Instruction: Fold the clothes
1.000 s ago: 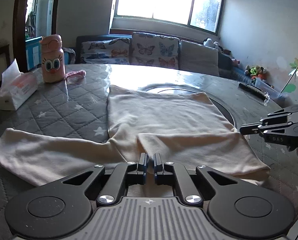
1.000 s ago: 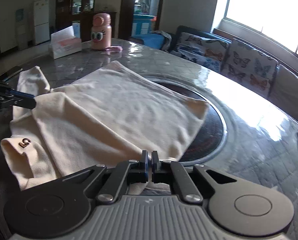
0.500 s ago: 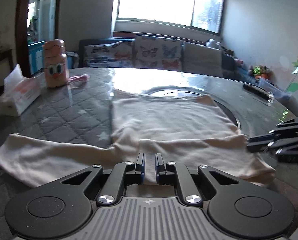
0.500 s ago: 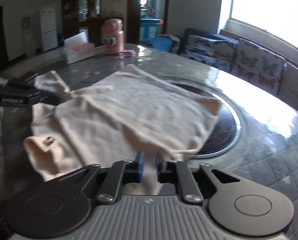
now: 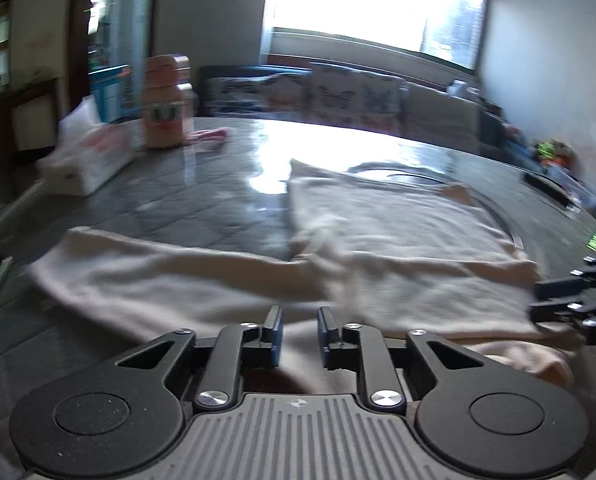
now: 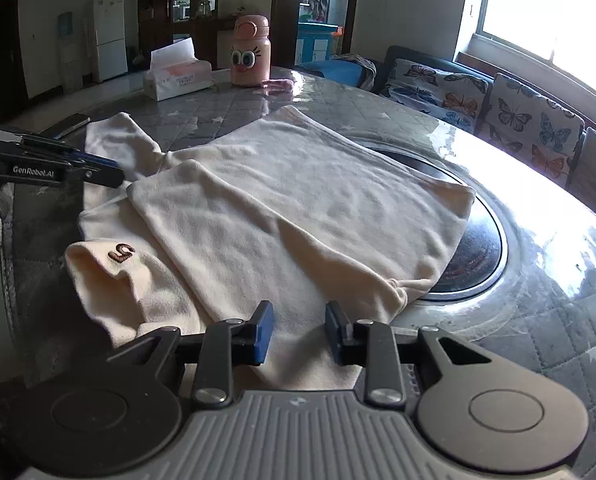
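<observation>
My cream shirt (image 6: pixel 298 208) lies mid-frame on the table (image 6: pixel 558 320), one side folded over – far sleeve out flat; left gripper (image 5: pixel 297 330) and right gripper (image 6: pixel 298 326) gape, empty – folds remain

Our right gripper (image 6: pixel 298 334) fingers stand parted over the cream, partly folded fleece garment (image 6: pixel 281 216) (a brown "5" shows) on the grey quilted worktop (image 6: pixel 558 344).

Left wrist view is taken low over the near edge of the surface (image 5: pixel 217 184), aimed at the window (image 5: pixel 370 4), motion-blurred. Right wrist view is taken low, aimed across the surface (image 6: pixel 558 248) toward the doorway (image 6: pixel 318 8). The cream garment (image 5: pixel 378 240) (image 6: pixel 298 208) and pink bottle (image 5: pixel 163 100) (image 6: pixel 250 52) are shared; each gripper (image 5: pixel 298 330) (image 6: pixel 298 330) is seen by the other.
</observation>
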{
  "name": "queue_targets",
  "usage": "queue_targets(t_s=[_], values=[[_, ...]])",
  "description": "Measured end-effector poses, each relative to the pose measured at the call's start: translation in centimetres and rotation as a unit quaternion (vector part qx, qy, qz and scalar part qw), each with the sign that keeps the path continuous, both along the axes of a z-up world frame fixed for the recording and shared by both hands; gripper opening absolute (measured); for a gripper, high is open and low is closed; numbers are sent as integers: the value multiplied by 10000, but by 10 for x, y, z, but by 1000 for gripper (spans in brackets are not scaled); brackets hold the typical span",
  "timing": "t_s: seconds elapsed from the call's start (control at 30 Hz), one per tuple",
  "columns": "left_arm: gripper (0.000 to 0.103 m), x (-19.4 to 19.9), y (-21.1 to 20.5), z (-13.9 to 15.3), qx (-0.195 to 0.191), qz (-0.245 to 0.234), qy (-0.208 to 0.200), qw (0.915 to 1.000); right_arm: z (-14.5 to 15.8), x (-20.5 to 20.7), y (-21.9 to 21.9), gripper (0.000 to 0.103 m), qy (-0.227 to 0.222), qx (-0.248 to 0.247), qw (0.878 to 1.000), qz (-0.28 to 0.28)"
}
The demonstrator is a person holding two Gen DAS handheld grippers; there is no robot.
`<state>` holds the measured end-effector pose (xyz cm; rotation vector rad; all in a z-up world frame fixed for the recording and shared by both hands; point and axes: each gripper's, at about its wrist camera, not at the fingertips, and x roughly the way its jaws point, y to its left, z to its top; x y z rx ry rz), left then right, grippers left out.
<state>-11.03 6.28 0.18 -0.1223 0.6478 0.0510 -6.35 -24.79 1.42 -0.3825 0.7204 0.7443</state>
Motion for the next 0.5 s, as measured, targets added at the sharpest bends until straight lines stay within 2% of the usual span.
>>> queue_targets(t_s=[0.03,0.17,0.27,0.37,0.5], values=[[35,-2,8,0,27,174,6,9998,1,0,1,34,0,14,10000,-7],[38,-4,42,-1,216,949,-18,9952,3,0,4,36,-29,20,10000,13],[40,-5,69,-2,337,1566,-28,9871,4,-1,6,36,-29,22,10000,35],[41,-2,96,-4,252,2135,5,9766,4,-1,8,36,-22,35,10000,47],[44,5,119,-8,319,2567,32,9660,4,-2,10,37,-13,52,10000,62]])
